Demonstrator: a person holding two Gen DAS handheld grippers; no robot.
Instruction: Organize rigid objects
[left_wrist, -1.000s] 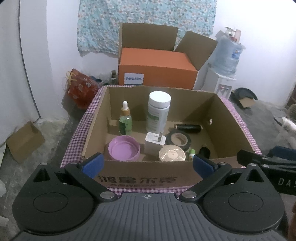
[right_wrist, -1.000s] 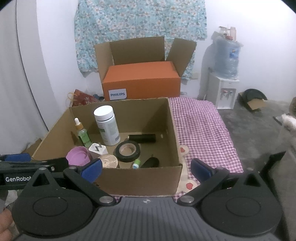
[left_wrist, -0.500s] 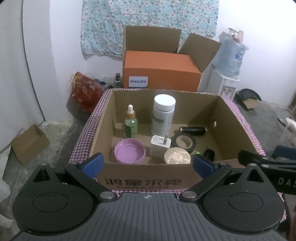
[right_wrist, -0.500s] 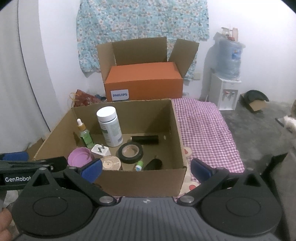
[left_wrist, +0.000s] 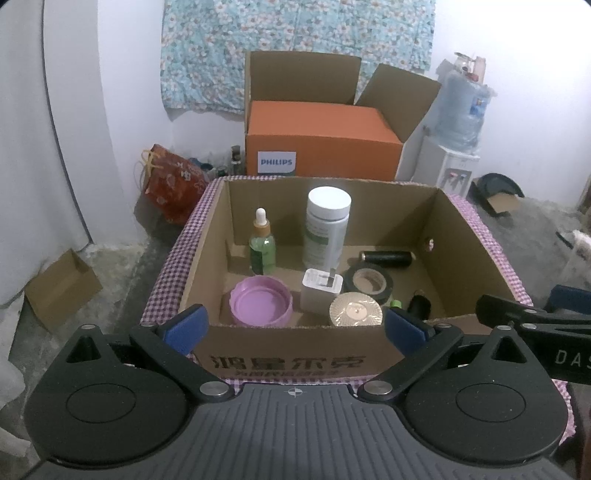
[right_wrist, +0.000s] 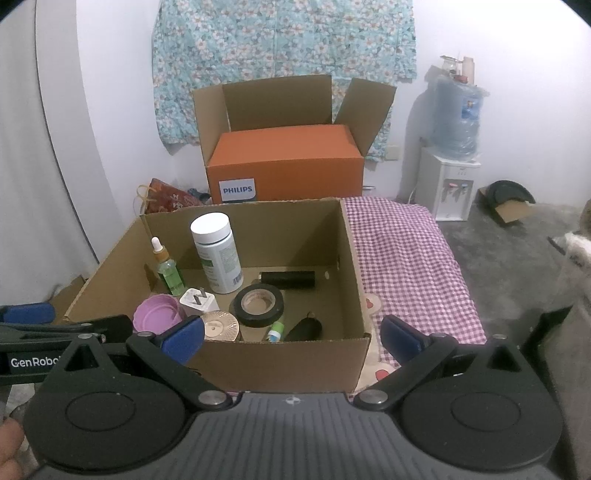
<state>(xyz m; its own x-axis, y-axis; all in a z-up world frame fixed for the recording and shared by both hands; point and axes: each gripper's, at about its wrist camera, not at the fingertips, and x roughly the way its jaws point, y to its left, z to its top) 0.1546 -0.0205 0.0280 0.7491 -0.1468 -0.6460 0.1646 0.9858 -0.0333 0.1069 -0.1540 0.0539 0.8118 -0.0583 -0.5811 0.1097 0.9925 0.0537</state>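
Left wrist view has the left claw (left_wrist: 295, 325) spread wide and empty, hovering just short of the near wall of the cardboard box (left_wrist: 288, 363), seemingly lined up to reach in over the rim. The right claw (right_wrist: 291, 334) is likewise released and holds nothing, poised at the box's near right corner.

Inside the box, the purple lid (left_wrist: 261, 305), white charger (left_wrist: 319, 291) and gold disc (left_wrist: 355, 314) crowd the near wall, likely set within easy reach. Behind them the green dropper bottle (left_wrist: 262, 248) and white-capped bottle (left_wrist: 327, 230) stand upright. The tape roll (left_wrist: 368, 281) lies flat, the black cylinder (left_wrist: 386, 257) on its side.

The box rests on a checked cloth (right_wrist: 402, 258), whose bare right side looks like room for sorting.
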